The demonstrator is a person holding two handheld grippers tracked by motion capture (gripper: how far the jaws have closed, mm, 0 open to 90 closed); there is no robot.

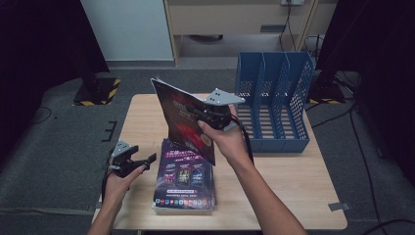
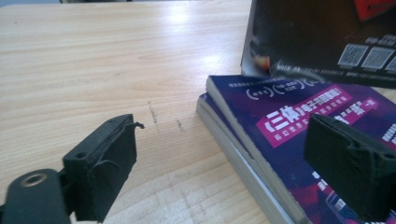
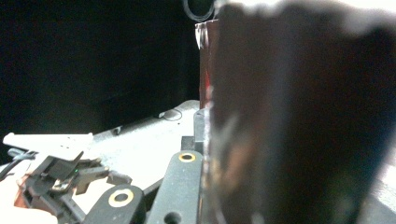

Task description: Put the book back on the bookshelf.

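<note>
- One book [image 1: 182, 117] is up in the air over the middle of the table [image 1: 293, 191], tilted, with its dark cover facing the person.
- Right tongs [image 1: 208, 116] are clamped on the book's edge, and the right hand [image 1: 229, 139] helps hold it from below.
- Left tongs [image 1: 142, 161] are apart and hold nothing. They hang low by the left side of the pile of books [image 1: 185, 181], just beside it.
- From the left gripper view, one black jaw sits over the bare wood and the other over the top book of the pile [image 2: 299, 135].
- I think the book is light and thin. It looks a bit bendy, so it may flop if held only by a corner.
- Its cover looks smooth and shiny, so it could slip. A good place to grab is the thick spine side, or the middle of a long edge.
- Books in the pile have purple covers with pink and white print. Their page edges look pale and papery.
- The table is light wood with soft grain lines and a few small dark marks.
- A blue plastic rack [image 1: 274, 98] stands at the far right of the table. It has tall walls with little holes and open slots between them.
- The book is near the rack but not in a slot yet.
</note>
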